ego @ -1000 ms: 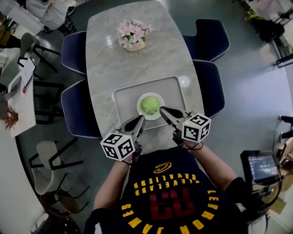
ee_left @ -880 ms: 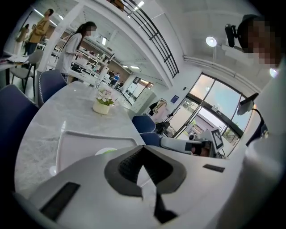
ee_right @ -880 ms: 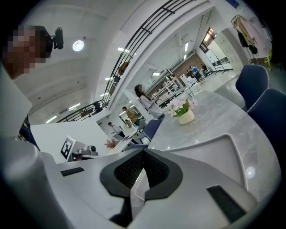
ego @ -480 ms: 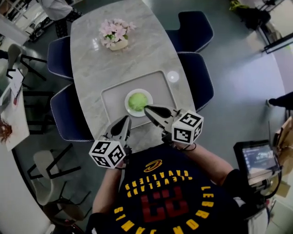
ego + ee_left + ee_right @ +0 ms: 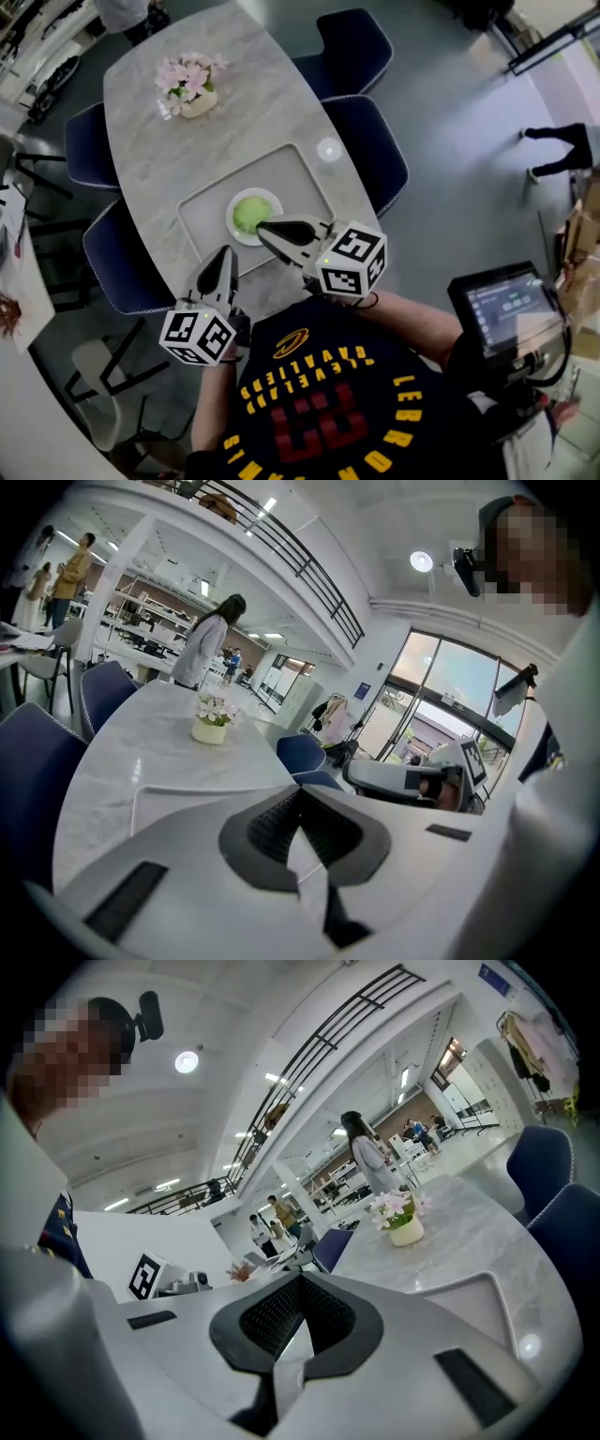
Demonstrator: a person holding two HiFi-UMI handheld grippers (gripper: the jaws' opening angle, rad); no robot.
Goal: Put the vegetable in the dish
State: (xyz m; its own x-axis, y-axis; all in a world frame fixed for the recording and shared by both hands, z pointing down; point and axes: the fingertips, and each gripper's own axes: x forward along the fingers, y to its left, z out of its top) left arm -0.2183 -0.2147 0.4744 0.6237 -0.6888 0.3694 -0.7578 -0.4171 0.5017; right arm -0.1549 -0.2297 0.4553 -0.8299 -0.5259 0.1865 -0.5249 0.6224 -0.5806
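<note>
Black jersey cloth with yellow and red lettering (image 5: 319,394) fills the bottom of the head view. Just beyond it the left gripper (image 5: 226,255) hangs over the near edge of the pale grey marble bench (image 5: 150,141). Its fingers are pressed together with nothing between them, as its own view confirms. The right gripper (image 5: 264,229) sits a little further out. Its fingers are likewise closed and empty, and their tips overlap the near rim of the round white dish (image 5: 229,217). Whether they touch it cannot be told.

The round green vegetable (image 5: 248,213) lies in that dish, which stands on a flat grey rectangular tray (image 5: 202,211). A small white disc (image 5: 328,148) rests beside the tray's far right corner. Further along stands a cream pot of pink flowers (image 5: 190,82), with dark blue chairs (image 5: 375,141) down both sides.
</note>
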